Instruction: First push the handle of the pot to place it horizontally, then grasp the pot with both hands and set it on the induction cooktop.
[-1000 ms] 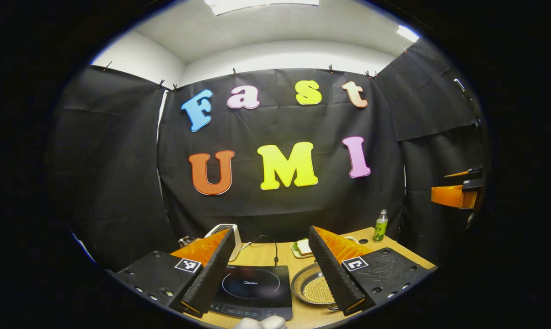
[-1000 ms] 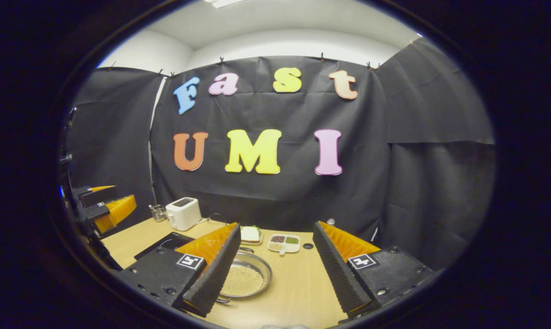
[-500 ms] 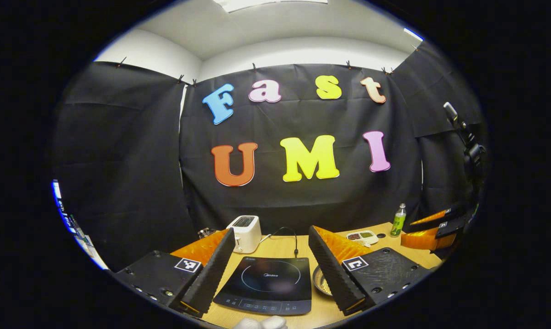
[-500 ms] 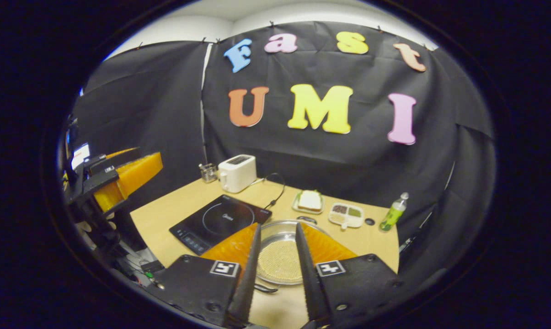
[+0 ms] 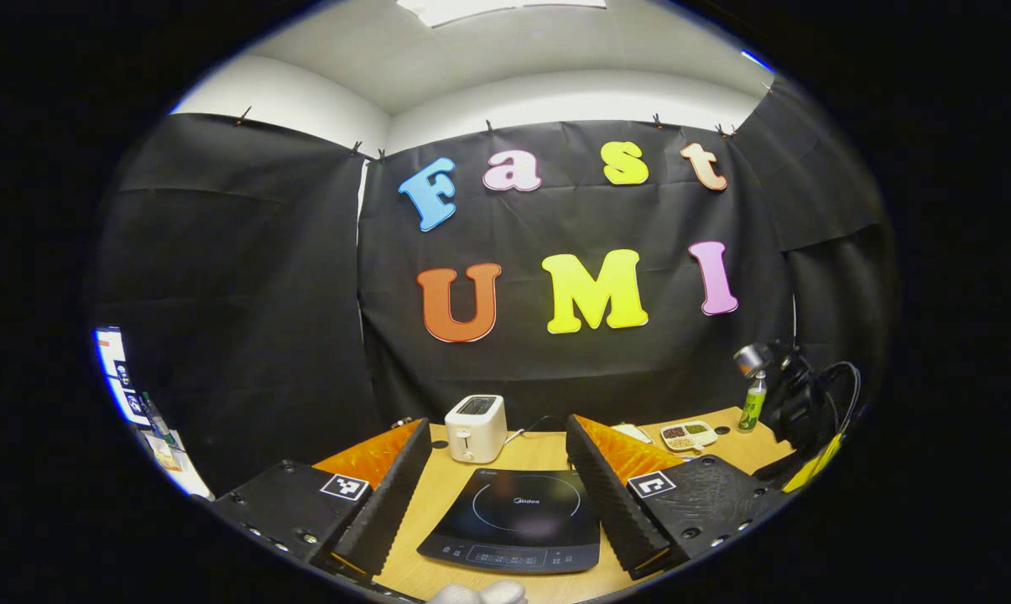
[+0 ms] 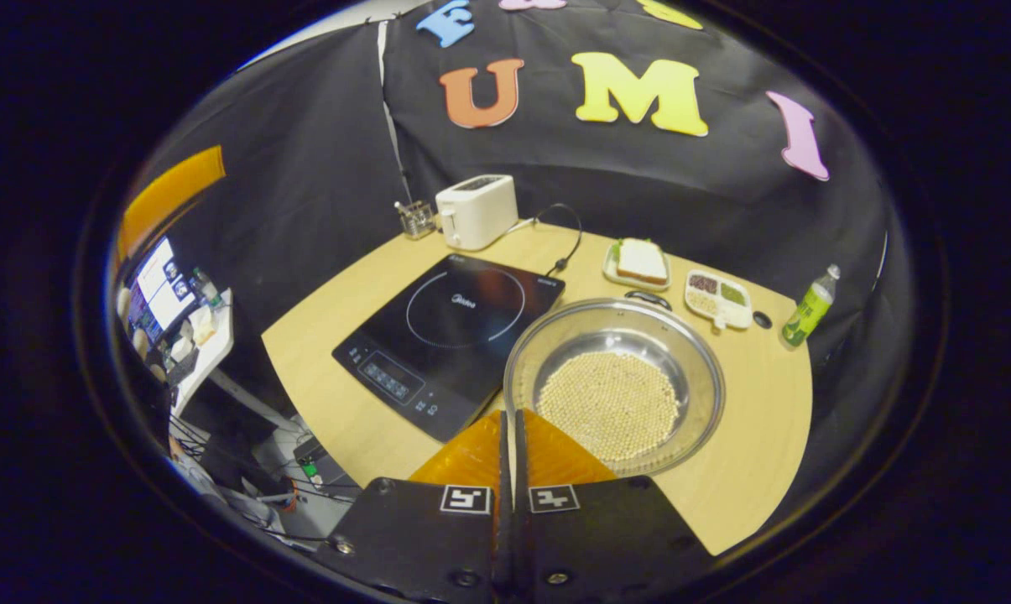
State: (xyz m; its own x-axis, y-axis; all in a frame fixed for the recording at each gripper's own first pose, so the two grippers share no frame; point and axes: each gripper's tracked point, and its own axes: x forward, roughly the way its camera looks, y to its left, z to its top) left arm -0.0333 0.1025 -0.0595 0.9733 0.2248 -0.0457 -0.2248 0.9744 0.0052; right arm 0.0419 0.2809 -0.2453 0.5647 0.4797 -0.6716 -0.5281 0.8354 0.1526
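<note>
Hovering above the near rim of the pot (image 6: 614,387), the right tongs (image 6: 509,436) have their two fingers pressed together with nothing between them, a pose that fits a push rather than a grasp. The pot, a shallow metal pan with a layer of pale beads in its bottom, sits on the table (image 6: 748,436) just to the right of the induction cooktop (image 6: 450,340), its left rim seeming to overlap that unit's edge. A small dark handle (image 6: 648,297) shows at the pot's far rim, so the pushing step looks not yet done; whether a second handle lies under the closed fingers cannot be told.

The left tongs (image 5: 498,495) are held wide open and empty above the cooktop (image 5: 518,520), probably waiting for the two-handed lift.

Behind the pot stand a plate with a sandwich (image 6: 637,262), a divided snack tray (image 6: 717,298) and a green bottle (image 6: 809,307); a toaster (image 6: 476,210) and a small glass holder (image 6: 415,218) sit at the far left. A black cord (image 6: 568,243) runs to the cooktop's back corner. The sandwich plate lies close to the far handle and could be nudged if that handle swings outward; the cooktop's surface itself is bare.
</note>
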